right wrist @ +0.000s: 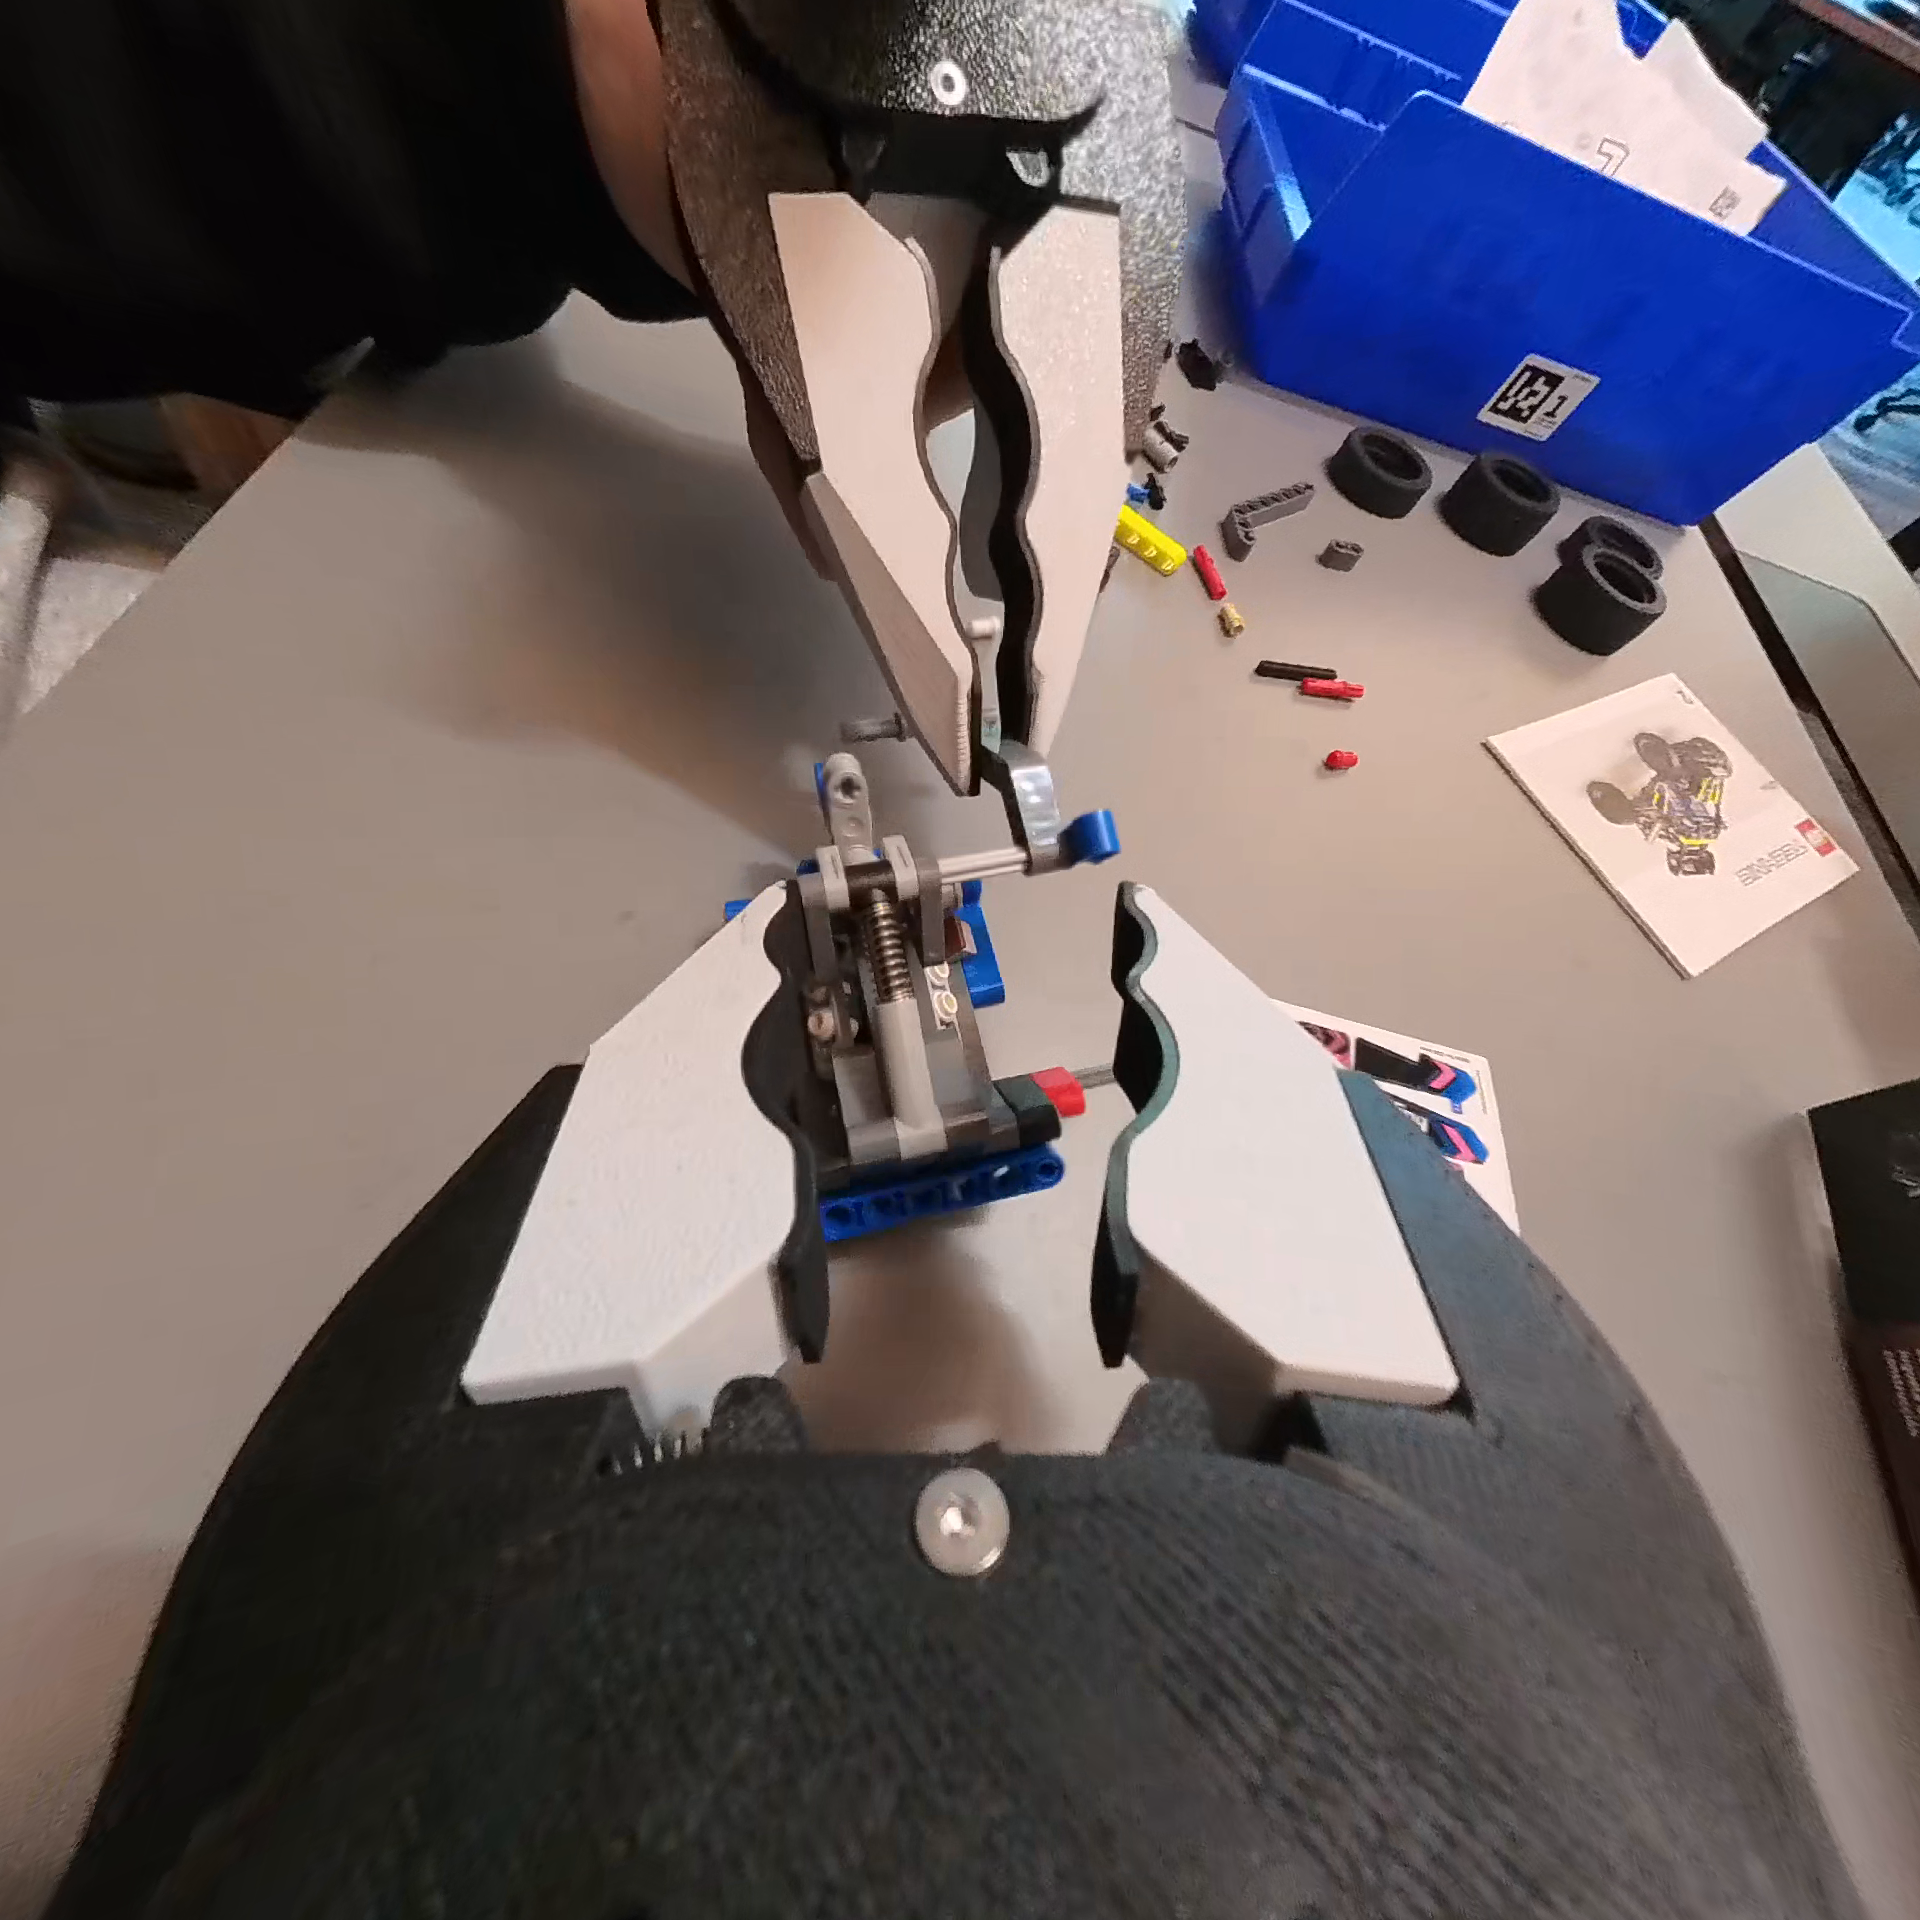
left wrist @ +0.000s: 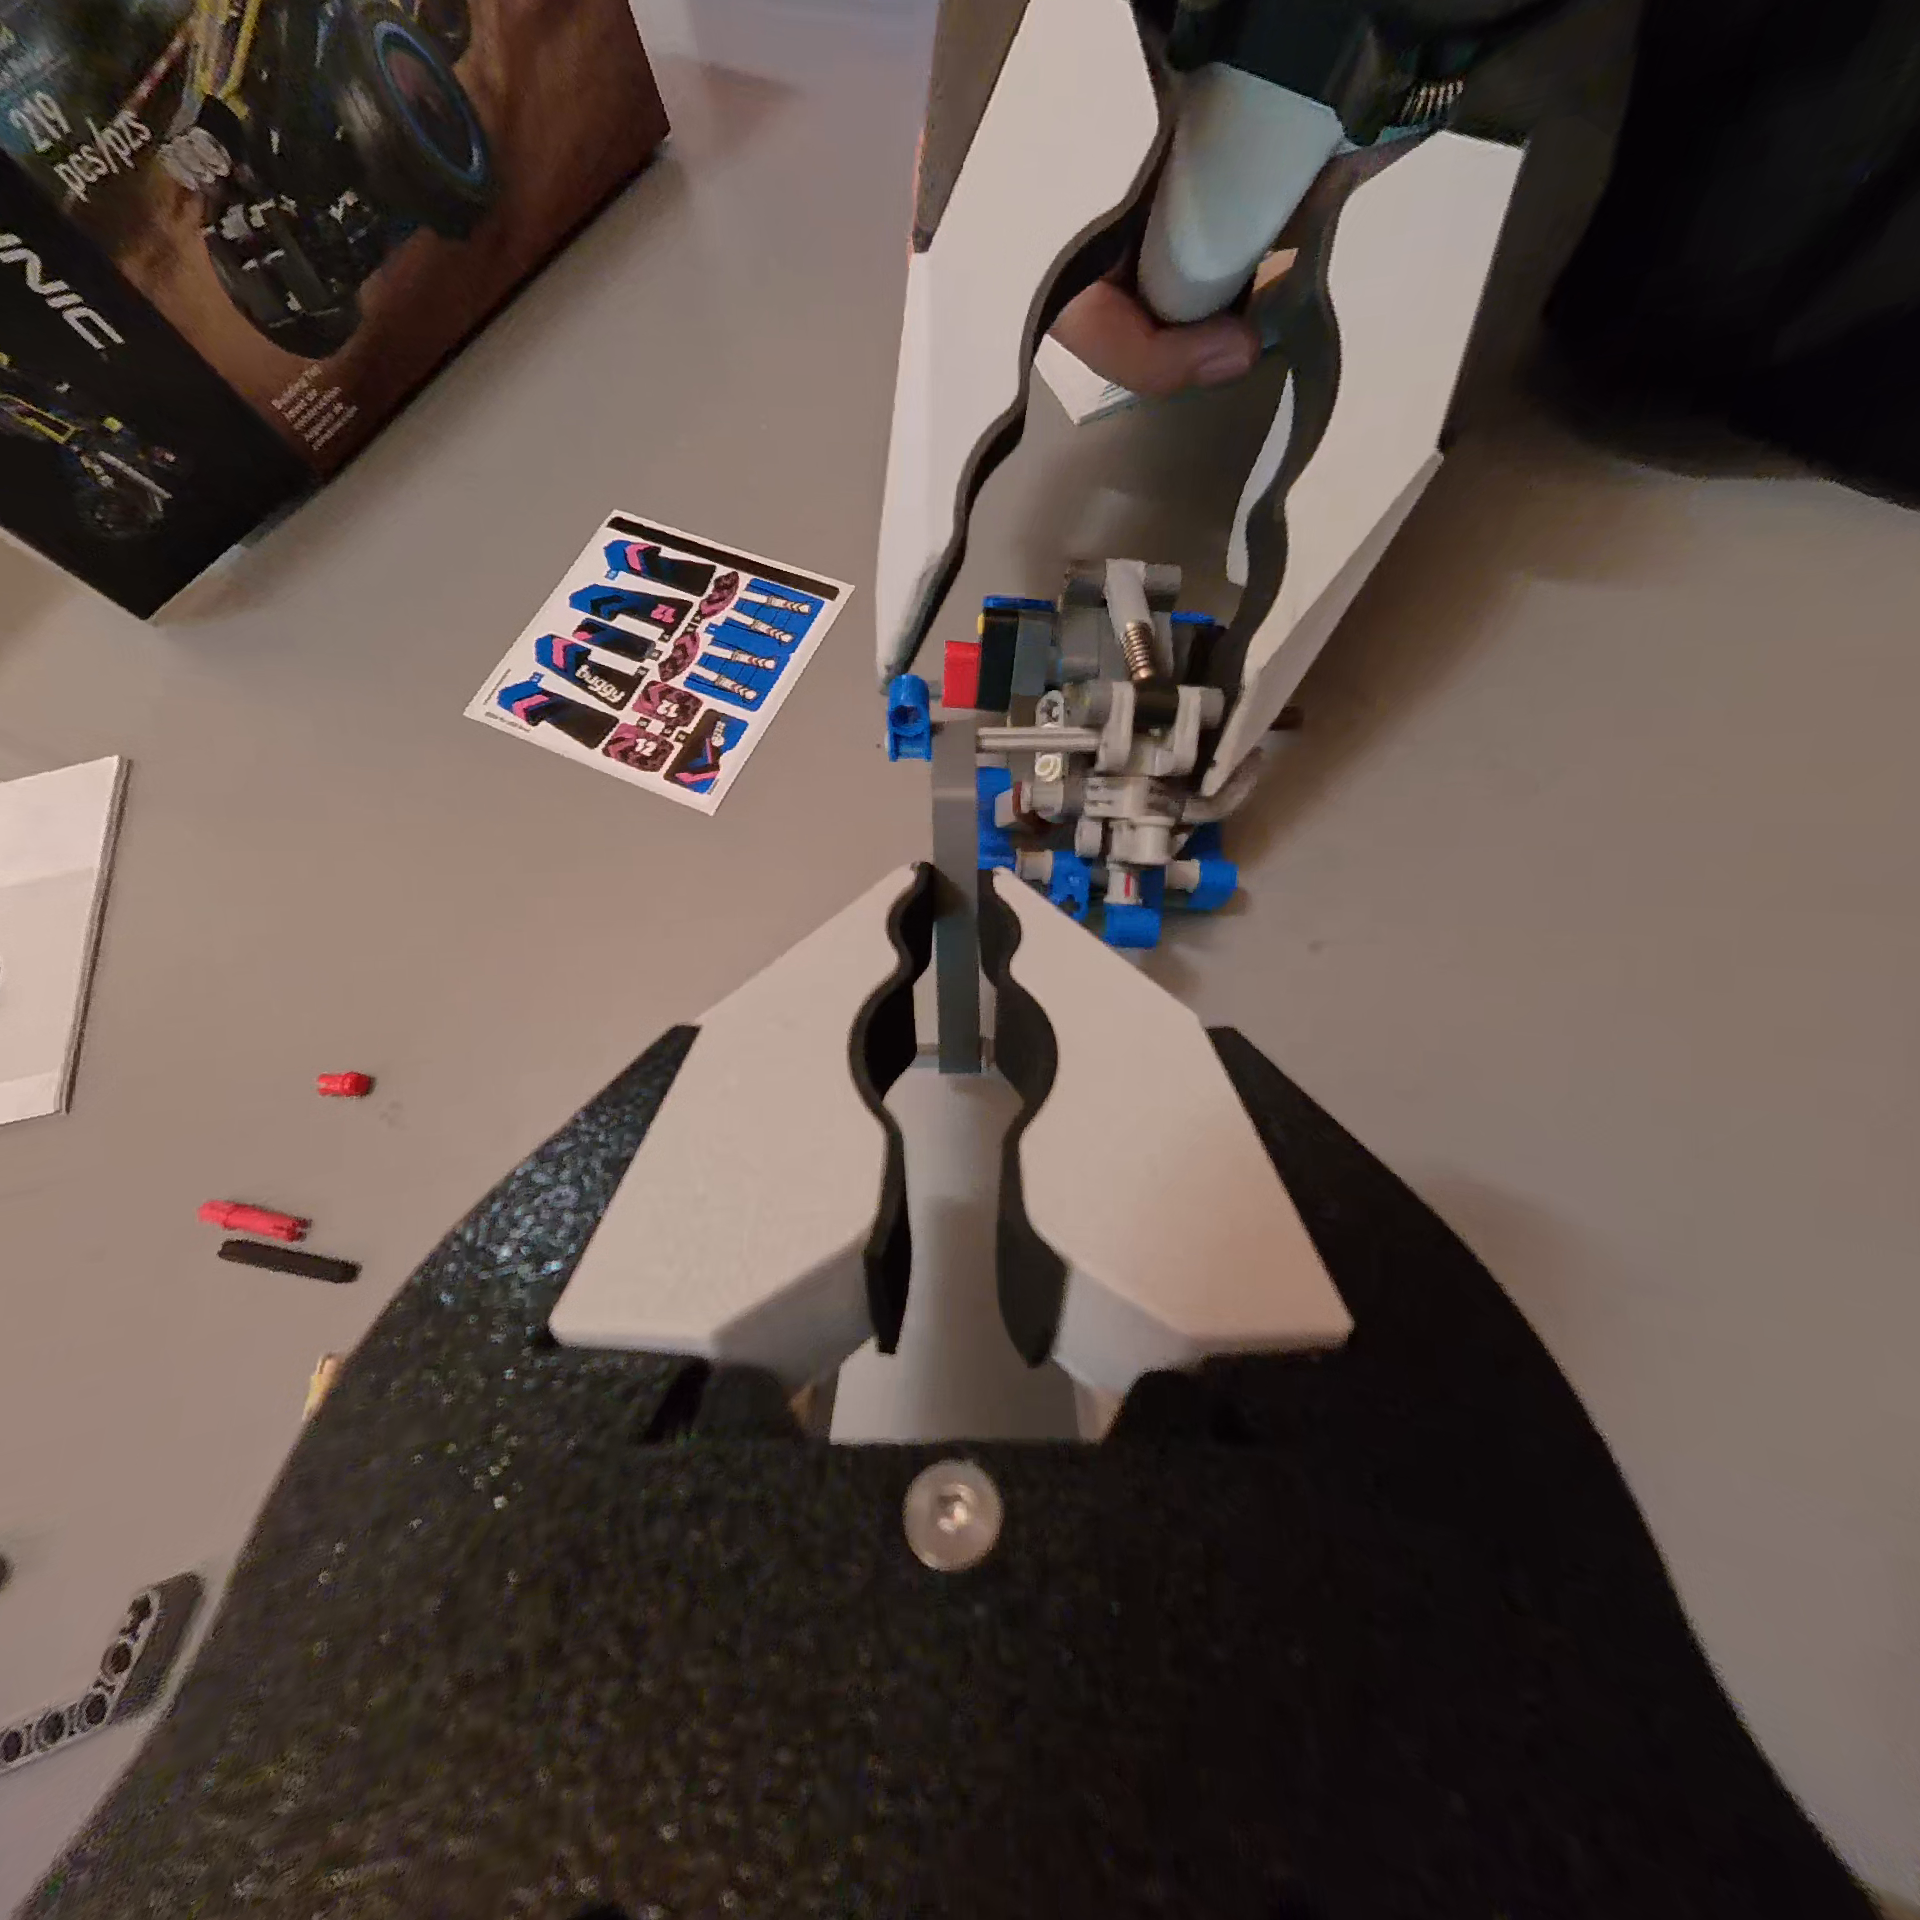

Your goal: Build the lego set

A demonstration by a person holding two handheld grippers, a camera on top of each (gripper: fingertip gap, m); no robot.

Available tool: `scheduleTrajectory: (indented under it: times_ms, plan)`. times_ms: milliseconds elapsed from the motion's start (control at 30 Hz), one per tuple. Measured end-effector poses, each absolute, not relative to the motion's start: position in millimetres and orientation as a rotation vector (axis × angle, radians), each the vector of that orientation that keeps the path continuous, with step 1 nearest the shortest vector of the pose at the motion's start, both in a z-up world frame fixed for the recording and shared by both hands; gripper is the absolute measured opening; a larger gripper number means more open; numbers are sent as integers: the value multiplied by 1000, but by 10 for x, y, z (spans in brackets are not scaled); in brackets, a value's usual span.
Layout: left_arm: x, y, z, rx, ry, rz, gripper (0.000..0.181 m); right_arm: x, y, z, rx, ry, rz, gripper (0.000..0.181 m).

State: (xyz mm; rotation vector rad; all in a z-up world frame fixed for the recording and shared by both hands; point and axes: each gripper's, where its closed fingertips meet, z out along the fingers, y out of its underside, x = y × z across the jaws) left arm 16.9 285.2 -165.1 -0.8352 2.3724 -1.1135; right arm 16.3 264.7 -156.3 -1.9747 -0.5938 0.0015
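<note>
Your left tool (left wrist: 954, 894) is clenched on a grey beam (left wrist: 958, 935) whose far end meets the lego model (left wrist: 1101, 748). Your right tool (right wrist: 951, 914) is released, straddling that model on the counter (left wrist: 623, 935).

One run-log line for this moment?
left gripper: shut on thin grey lego beam | right gripper: open around blue-grey lego chassis | stage: attaching
</note>
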Motion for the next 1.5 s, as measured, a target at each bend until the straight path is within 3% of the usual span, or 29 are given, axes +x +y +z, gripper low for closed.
scheduleTrajectory:
  times_ms: [200, 900, 1500]
  plan:
    - [179, 2893, -1652, -847, 2346, -1138, 4, 112, 2644, -1591, -1974, -613, 32, 43]
    - [237, 2962, -1611, -863, 2186, -1115, 4, 147, 2692, -1618, -1980, -589, 6, 27]
    - [218, 3025, -1461, -740, 2097, -1045, 4, 174, 2676, -1439, -1920, -544, 4, 39]
